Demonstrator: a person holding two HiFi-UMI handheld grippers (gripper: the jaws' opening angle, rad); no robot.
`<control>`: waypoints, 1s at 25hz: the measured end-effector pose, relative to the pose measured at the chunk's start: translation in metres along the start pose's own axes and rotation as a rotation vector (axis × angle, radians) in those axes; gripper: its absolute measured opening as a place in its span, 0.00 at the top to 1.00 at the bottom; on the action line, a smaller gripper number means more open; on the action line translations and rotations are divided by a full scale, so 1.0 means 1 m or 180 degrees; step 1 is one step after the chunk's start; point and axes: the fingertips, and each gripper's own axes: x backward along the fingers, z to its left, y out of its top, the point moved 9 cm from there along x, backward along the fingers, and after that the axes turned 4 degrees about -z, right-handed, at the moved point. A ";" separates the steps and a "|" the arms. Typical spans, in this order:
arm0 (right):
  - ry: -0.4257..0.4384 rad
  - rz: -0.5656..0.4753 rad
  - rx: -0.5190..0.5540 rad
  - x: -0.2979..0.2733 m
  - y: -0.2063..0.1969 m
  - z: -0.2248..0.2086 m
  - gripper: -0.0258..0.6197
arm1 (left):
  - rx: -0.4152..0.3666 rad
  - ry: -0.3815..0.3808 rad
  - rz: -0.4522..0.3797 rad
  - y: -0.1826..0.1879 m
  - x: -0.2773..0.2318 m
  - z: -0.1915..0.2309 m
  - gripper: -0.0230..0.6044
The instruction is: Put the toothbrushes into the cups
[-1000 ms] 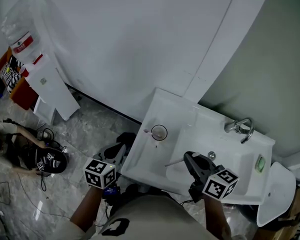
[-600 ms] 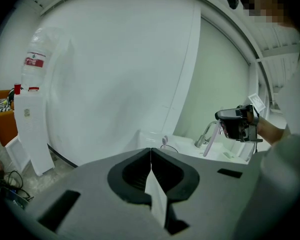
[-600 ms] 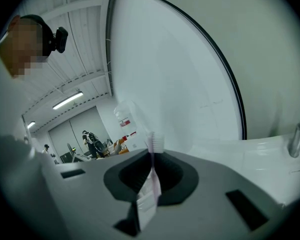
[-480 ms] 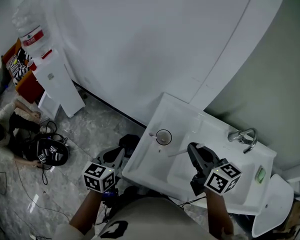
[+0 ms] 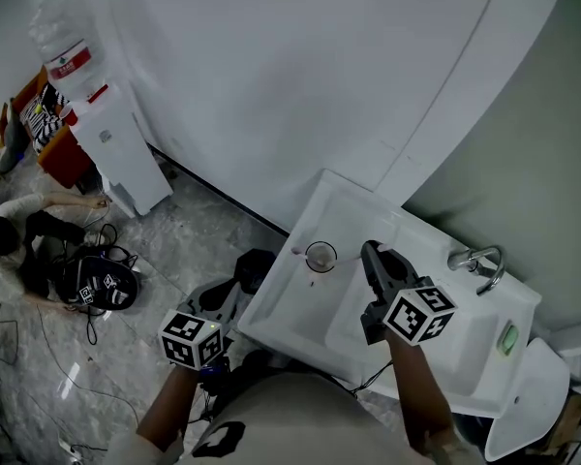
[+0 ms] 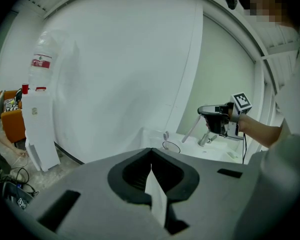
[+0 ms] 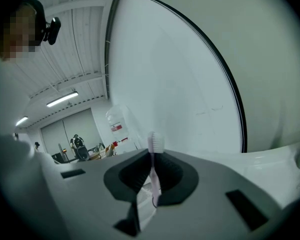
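Right gripper (image 5: 372, 252) has swung left across the sink (image 5: 290, 320) toward the cup (image 5: 321, 256), so the drop looks close. Its jaws pinch a pink toothbrush (image 7: 153, 154) (bristles forward), near the cup, not yet inside. Left gripper (image 6: 151, 154) hangs closed and empty, well apart.

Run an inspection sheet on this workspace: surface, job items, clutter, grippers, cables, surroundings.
Surface: white sink with a faucet.
Job's things: clear cup upright on the sink's left corner; pink toothbrush not yet in it.
Clutter: small green item on the sink's right edge.
Grippers: right hand-held gripper shut on the toothbrush, above the sink beside the cup; left hand-held gripper shut, empty, off the sink.
Cables: loose cables on the floor at left.
Surroundings: water dispenser against the white wall; a person sitting on the floor.
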 end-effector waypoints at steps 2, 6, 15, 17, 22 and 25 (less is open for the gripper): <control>0.0005 0.0024 -0.0010 -0.008 -0.006 -0.002 0.91 | 0.0014 0.0018 0.0015 -0.001 0.001 0.000 0.93; 0.0007 0.0095 -0.0044 -0.021 -0.020 -0.008 0.91 | 0.0034 0.0059 0.0015 -0.002 0.003 0.000 0.93; 0.0020 0.0315 -0.0083 -0.040 -0.051 -0.015 0.91 | 0.0082 0.0176 0.0042 -0.007 0.012 0.005 0.93; 0.0013 0.0339 -0.0092 -0.043 -0.057 -0.017 0.91 | 0.0097 0.0199 0.0058 -0.010 0.015 0.006 0.93; -0.0010 0.0335 -0.0087 -0.048 -0.066 -0.021 0.91 | 0.0109 0.0199 0.0057 -0.013 0.013 0.007 0.93; -0.0033 0.0384 -0.0108 -0.050 -0.077 -0.022 0.91 | 0.0114 0.0190 0.0057 -0.014 0.014 0.006 0.93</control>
